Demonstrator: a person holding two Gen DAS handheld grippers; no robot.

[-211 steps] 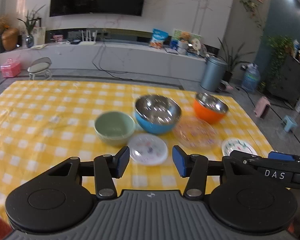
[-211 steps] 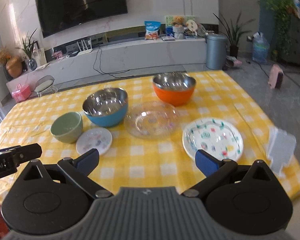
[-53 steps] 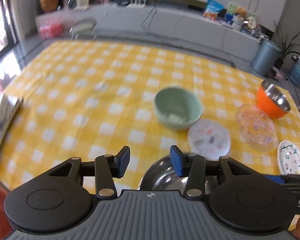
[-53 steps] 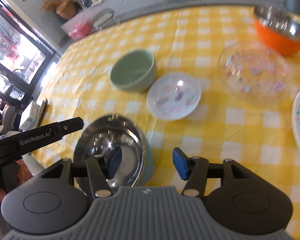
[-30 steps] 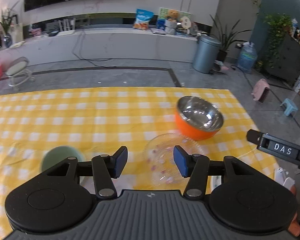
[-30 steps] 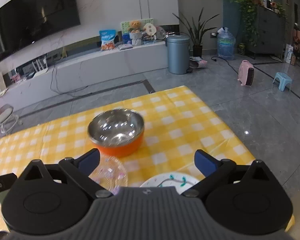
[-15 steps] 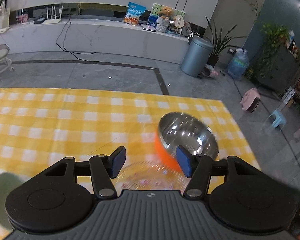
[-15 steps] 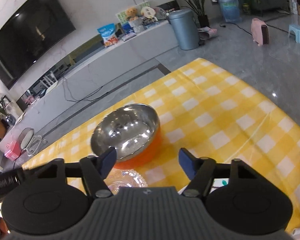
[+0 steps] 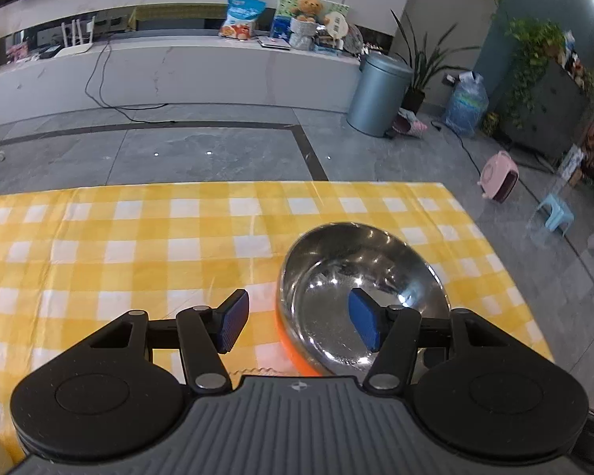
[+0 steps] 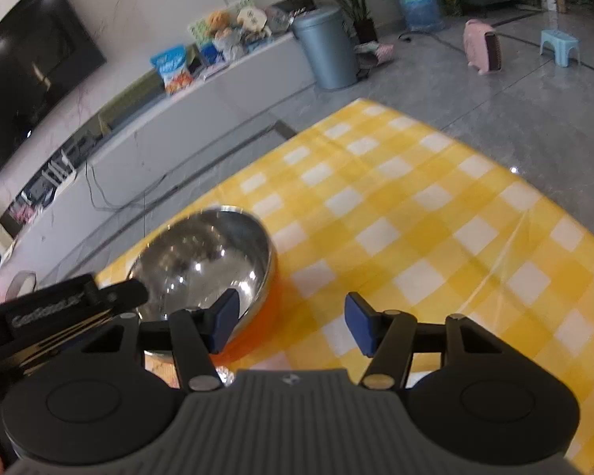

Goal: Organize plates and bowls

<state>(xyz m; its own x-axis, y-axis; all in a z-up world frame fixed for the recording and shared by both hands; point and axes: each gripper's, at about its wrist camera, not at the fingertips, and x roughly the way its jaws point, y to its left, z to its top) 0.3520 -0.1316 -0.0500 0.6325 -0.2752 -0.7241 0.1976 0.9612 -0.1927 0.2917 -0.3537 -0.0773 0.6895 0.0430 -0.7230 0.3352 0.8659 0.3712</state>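
Orange bowl [image 9: 360, 293], steel-lined, upright on the yellow checked cloth [image 9: 138, 245] near its far right corner. Left gripper [image 9: 299, 322] straddling the bowl's left rim: right pad over the steel inside, left pad outside above the cloth, jaws apart, not pressing. Right gripper [image 10: 291, 322] straddling the bowl's right rim [image 10: 257, 277], jaws closing but still clear of the wall. Grey bin [image 9: 378, 95] on the floor beyond.

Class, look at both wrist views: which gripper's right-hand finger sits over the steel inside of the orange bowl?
The left gripper: its right finger is over the orange bowl's steel interior. The right gripper, closing, has its right finger over tablecloth.
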